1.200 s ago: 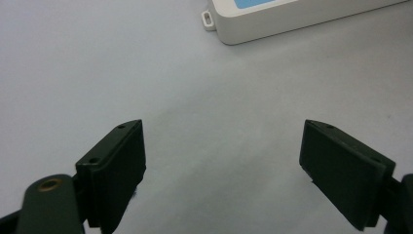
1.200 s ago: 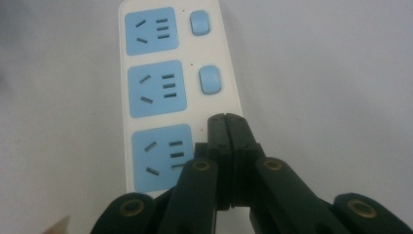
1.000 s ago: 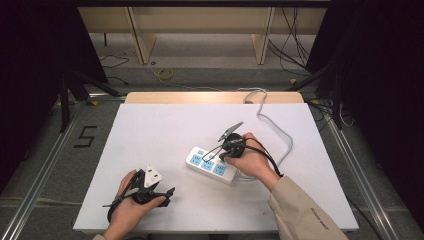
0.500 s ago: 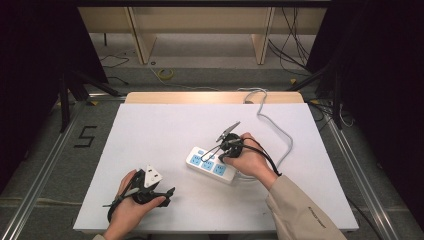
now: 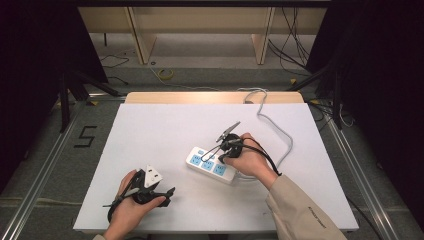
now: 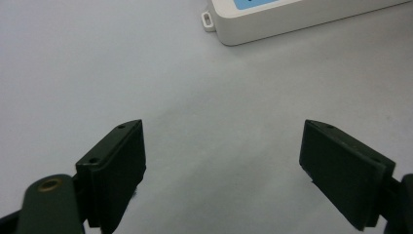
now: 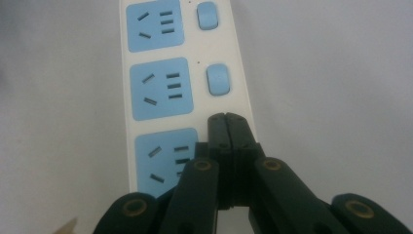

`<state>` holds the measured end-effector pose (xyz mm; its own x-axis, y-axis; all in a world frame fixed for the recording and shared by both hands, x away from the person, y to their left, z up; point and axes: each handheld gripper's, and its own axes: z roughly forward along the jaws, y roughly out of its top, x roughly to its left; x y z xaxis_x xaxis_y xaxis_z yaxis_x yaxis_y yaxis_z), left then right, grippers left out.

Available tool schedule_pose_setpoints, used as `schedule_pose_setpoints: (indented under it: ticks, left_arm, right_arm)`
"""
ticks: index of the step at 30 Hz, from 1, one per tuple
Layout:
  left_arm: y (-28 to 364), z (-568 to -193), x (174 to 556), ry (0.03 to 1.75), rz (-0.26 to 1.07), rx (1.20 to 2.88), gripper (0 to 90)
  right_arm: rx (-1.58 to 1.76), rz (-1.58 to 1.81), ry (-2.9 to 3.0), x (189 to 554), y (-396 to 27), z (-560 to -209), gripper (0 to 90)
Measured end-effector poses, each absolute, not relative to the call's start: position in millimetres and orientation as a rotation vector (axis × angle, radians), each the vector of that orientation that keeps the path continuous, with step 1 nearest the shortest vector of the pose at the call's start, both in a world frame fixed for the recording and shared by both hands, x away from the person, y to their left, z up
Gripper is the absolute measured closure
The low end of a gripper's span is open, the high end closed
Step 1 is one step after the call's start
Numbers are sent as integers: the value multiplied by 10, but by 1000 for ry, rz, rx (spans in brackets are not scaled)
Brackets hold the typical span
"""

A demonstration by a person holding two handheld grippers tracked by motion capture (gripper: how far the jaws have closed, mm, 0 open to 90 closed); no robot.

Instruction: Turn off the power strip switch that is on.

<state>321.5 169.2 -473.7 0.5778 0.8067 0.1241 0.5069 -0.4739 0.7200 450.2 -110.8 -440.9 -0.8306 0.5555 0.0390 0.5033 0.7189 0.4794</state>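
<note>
A white power strip (image 5: 212, 166) with three blue sockets lies right of the table's middle. Its grey cable (image 5: 280, 131) runs off the far edge. My right gripper (image 5: 218, 156) is shut with nothing between the jaws. In the right gripper view the closed tips (image 7: 226, 118) rest over the strip (image 7: 160, 87), in line with the blue switches (image 7: 217, 79), beside the nearest socket. My left gripper (image 5: 165, 188) lies low at the front left and points toward the strip. Its jaws stand wide open (image 6: 221, 131) over bare tabletop, well short of the strip's end (image 6: 292, 17).
The white table top (image 5: 165, 130) has free room at the left and back. A wooden shelf frame (image 5: 142, 35) stands on the floor beyond the far edge. A "5" mark (image 5: 86, 136) is on the floor at the left.
</note>
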Motion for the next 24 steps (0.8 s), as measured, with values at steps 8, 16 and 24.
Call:
schedule_pose_setpoints:
  ticks: [8,16,24]
  left_arm:
    - [1686,-4737,3211,1039,605,2173,170]
    - [1688,-4739,3213,1040,605,2172,170]
    - [1690,-4744,3212,1043,603,2166,171]
  right_arm:
    - [900,737,2818,4526,-1103,-4416,900]
    - [899,748,2797,4515,-1082,-4432,900]
    - [898,772,2779,4506,-1090,-4446,900]
